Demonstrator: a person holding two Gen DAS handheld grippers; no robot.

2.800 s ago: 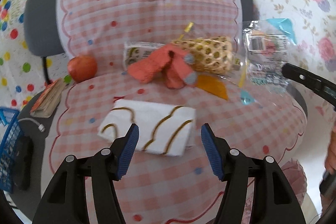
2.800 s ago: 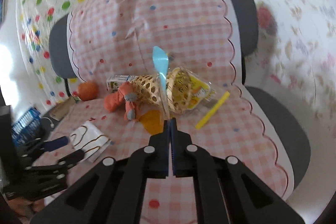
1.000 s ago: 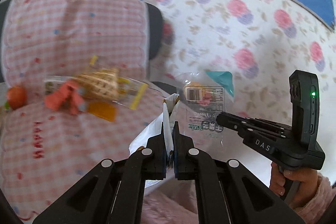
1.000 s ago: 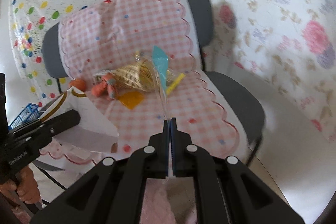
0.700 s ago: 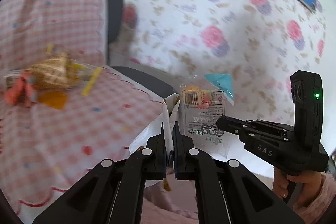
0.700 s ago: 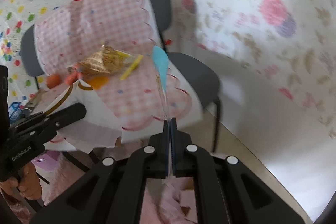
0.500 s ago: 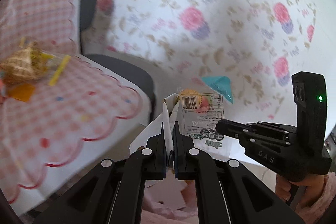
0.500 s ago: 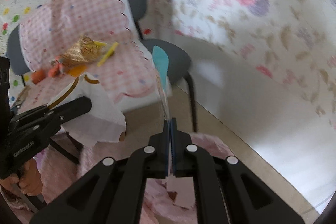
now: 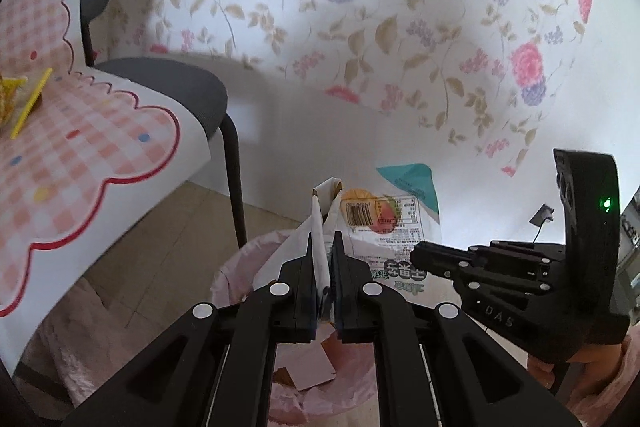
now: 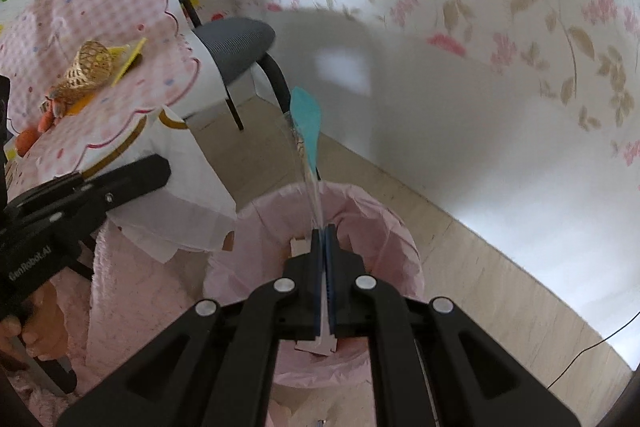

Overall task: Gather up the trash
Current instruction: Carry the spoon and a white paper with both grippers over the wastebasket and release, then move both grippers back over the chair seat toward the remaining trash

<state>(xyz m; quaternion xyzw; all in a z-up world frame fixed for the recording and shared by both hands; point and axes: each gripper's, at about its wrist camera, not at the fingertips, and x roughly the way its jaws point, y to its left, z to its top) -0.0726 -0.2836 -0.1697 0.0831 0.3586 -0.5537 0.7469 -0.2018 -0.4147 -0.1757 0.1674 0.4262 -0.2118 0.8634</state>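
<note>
White paper bag (image 9: 320, 247), gold-trimmed, is pinched in the left gripper (image 9: 323, 279), its jaws easing apart. Clear printed wrapper (image 10: 306, 147), teal-cornered, is clamped in the right gripper (image 10: 323, 247). Pink-lined bin (image 10: 384, 227) lies at 6 o'clock, below both.

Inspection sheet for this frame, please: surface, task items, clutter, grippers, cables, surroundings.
Surface: chair under pink checked cloth.
Job's things: white paper bag; clear wrapper; pink-lined bin below both, scraps inside.
Clutter: woven basket, yellow strip, orange items on the cloth.
Grippers: left gripper jaws opening, bag between; right gripper shut on wrapper.
Cables: thin black one on floor.
Surroundings: floral wall, wood floor.
</note>
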